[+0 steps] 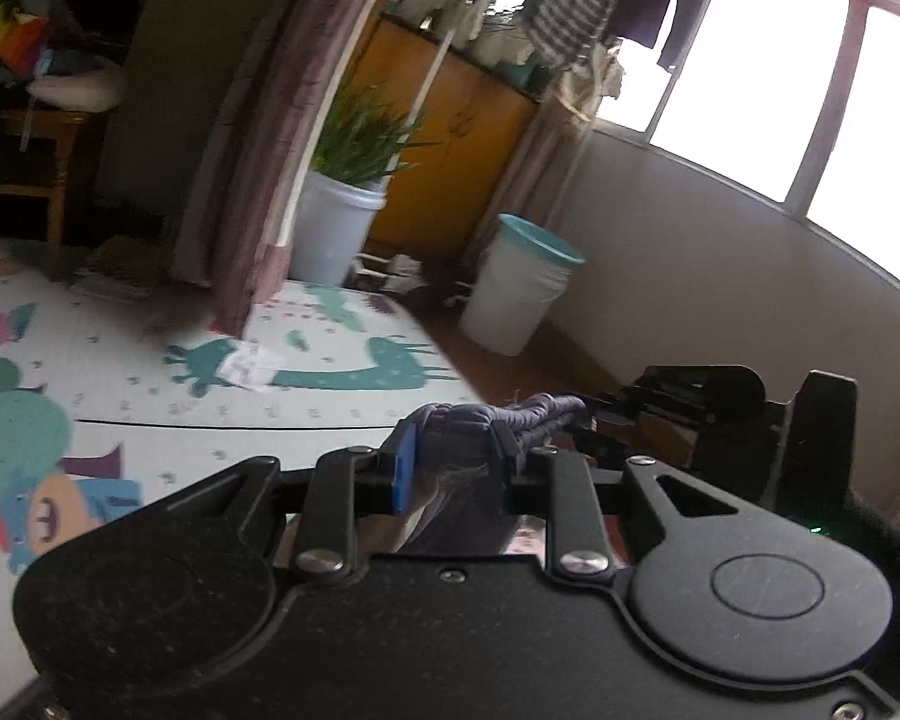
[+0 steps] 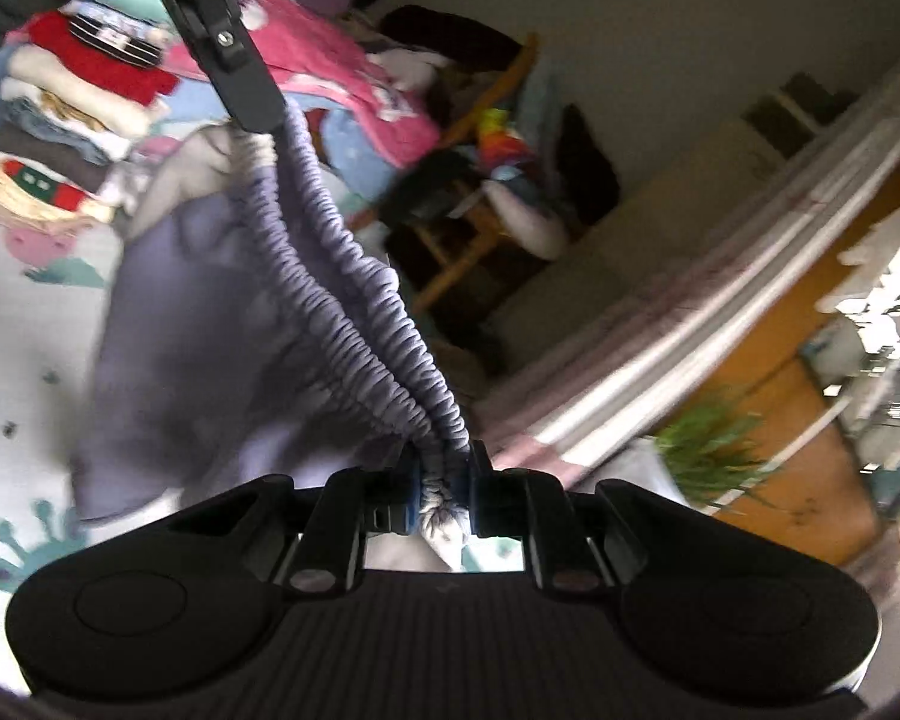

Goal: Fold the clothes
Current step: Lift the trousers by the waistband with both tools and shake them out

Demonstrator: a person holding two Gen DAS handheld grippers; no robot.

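Trousers (image 2: 222, 324), grey-blue, held in the air above the play mat (image 1: 222, 426). Gathered waistband (image 2: 366, 324) stretched between left gripper (image 1: 456, 468) and right gripper (image 2: 444, 498), each clamped on one end, probably to let the legs hang straight before folding.

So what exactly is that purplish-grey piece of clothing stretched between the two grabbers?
The garment looks like soft grey-lilac knit fabric with a ruched elastic waistband. That band runs taut between the right gripper and the left gripper, each clamped on one end. The rest hangs loosely below the band, above the patterned play mat. Whether its lower edge touches the mat cannot be told; the picture is blurred.
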